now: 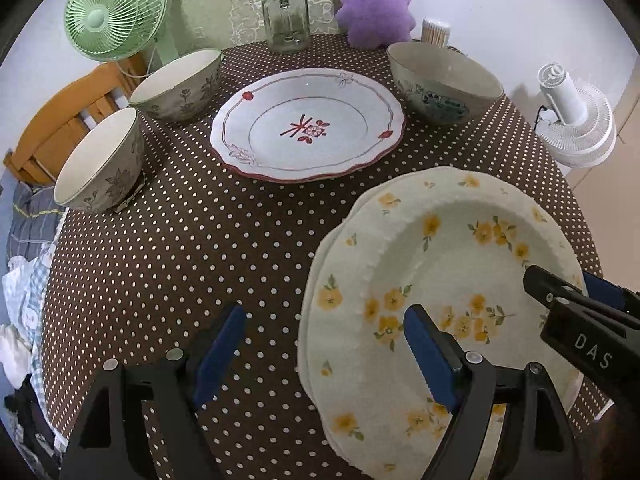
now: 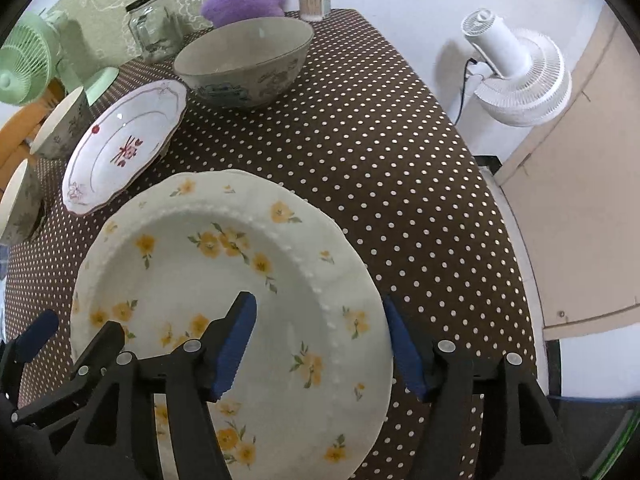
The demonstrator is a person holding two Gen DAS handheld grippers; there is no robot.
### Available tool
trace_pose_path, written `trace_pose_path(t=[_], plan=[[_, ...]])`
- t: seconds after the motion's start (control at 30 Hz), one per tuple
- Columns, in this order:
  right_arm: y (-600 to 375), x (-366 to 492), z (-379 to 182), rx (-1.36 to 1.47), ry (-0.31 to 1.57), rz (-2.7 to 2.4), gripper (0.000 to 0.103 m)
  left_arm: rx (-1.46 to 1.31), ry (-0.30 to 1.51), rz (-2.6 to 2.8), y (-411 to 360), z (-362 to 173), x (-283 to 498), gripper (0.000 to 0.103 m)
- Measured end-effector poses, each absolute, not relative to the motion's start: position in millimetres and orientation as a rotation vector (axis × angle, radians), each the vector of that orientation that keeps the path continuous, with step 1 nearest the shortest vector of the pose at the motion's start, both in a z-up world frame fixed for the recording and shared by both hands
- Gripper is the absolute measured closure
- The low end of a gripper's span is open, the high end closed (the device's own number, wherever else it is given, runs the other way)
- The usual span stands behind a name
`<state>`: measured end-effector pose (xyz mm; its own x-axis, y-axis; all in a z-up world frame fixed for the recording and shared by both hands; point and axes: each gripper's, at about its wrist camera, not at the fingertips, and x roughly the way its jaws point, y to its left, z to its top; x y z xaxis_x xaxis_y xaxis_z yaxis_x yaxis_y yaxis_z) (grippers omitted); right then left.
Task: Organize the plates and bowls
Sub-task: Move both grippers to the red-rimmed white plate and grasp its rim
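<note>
Right hand-held gripper (image 2: pixel 320 344) is shown with jaws apart, straddling the near right rim of the yellow-flowered plates (image 2: pixel 224 304), pads not pressing. Left hand-held gripper (image 1: pixel 324 352) is likewise wide and empty, one finger over the plates' left edge. Two flowered plates appear stacked; the red-patterned plate (image 1: pixel 308 124), large bowl (image 1: pixel 444 80) and two small bowls (image 1: pixel 176 84) remain separate on the desk (image 1: pixel 200 240).

Brown tablecloth (image 1: pixel 208 248) with white polka dots; cream plate (image 1: pixel 440 264) with yellow flowers at 5 o'clock; white plate (image 1: pixel 308 124) with red motif at 12.
</note>
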<state>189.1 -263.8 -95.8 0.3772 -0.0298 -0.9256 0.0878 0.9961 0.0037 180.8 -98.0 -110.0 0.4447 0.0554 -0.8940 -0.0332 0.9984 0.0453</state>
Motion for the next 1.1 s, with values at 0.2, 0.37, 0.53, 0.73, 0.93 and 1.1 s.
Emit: trace_pose_path(t=[0.2, 0.37, 0.53, 0.73, 0.93, 1.1], plan=[[-250.0, 177.1, -73.9, 0.061, 1.12, -0.125, 0.031, 0.003, 1.08, -0.014, -76.3, -92.7, 177.3, 0.015], [-219.6, 166.6, -53.3, 0.044, 1.056, -0.145, 0.029, 0.026, 1.036, -0.049, -53.4, -73.1, 172.1, 0.013], [-190.2, 160.1, -39.5, 0.066, 0.998, -0.164, 0.029, 0.033, 1.008, -0.075, -22.0, -61.5, 176.5, 0.013], [-159.4, 163.9, -27.1, 0.094, 0.948, -0.197, 0.029, 0.056, 0.97, -0.089, 3.6, -49.7, 191.1, 0.013], [-144.2, 179.6, -19.8, 0.109, 0.922, -0.181, 0.029, 0.033, 0.966, -0.083, 16.2, -43.5, 215.0, 0.013], [-142.9, 203.7, -13.0, 0.101, 0.887, -0.137, 0.029, 0.051, 0.963, -0.065, 9.9, -45.5, 238.6, 0.013]])
